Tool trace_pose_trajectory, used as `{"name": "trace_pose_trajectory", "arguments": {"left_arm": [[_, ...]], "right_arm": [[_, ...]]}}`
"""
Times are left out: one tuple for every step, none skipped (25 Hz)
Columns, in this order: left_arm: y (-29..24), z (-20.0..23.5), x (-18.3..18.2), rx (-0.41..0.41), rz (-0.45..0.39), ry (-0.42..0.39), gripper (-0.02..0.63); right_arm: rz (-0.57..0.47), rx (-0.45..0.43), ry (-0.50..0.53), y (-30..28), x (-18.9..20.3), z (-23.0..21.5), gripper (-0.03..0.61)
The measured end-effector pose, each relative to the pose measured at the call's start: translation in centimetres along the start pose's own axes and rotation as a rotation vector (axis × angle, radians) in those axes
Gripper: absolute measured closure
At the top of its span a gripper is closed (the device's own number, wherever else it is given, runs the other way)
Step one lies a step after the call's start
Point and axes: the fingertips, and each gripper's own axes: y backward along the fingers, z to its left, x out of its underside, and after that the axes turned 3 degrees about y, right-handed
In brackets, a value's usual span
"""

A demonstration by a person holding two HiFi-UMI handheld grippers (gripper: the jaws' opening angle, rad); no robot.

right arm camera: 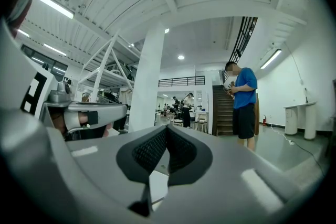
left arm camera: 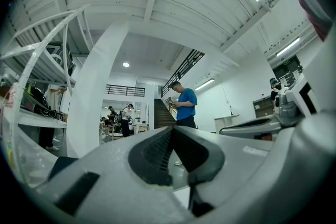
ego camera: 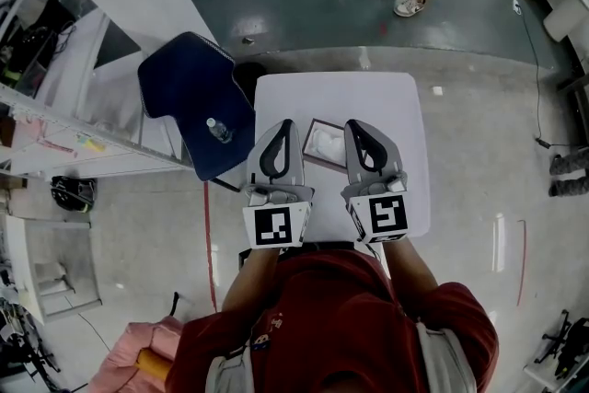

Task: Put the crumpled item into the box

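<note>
Two grippers hang side by side over a white desk (ego camera: 368, 97). The left gripper (ego camera: 287, 122) and right gripper (ego camera: 352, 122) each have their fingers closed tip to tip, with nothing between them. Between the two, in the head view, sits a small dark-rimmed box (ego camera: 322, 121), and the white crumpled item (ego camera: 327, 144) lies inside it. The grippers cover the box's side edges, and the desk's near edge is hidden behind them. Neither gripper view shows the box or the item, only the room and a bystander (right arm camera: 242, 105) in blue. In the head view the bystander is cut off above the legs. Left of the desk, a bottle (ego camera: 218, 130) lies on a dark blue chair (ego camera: 189, 92).
</note>
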Motion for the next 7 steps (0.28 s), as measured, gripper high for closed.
{"name": "trace_pose_trajectory", "arguments": {"left_arm": [[-0.06,0.04,0.04,0.000,0.000,0.002,0.611],[-0.12,0.07,0.07,0.001,0.000,0.004,0.611],[-0.19,0.09,0.09,0.002,-0.001,0.006,0.611],[-0.24,0.11,0.11,0.002,0.000,0.007,0.611],[-0.30,0.13,0.14,0.003,0.001,0.008,0.611],[-0.36,0.14,0.15,0.004,0.002,0.009,0.611],[-0.43,0.15,0.17,0.006,0.003,0.008,0.611]], "right_arm": [[-0.001,-0.001,0.000,-0.09,0.03,0.00,0.577],[-0.001,-0.002,-0.001,-0.17,0.08,0.02,0.577],[0.001,-0.003,-0.001,-0.25,0.15,0.04,0.577],[0.003,-0.004,-0.001,-0.31,0.21,0.06,0.577],[0.004,-0.005,-0.002,-0.37,0.24,0.07,0.577],[0.005,-0.006,-0.002,-0.42,0.25,0.08,0.577],[0.007,-0.007,-0.002,-0.47,0.26,0.08,0.577]]}}
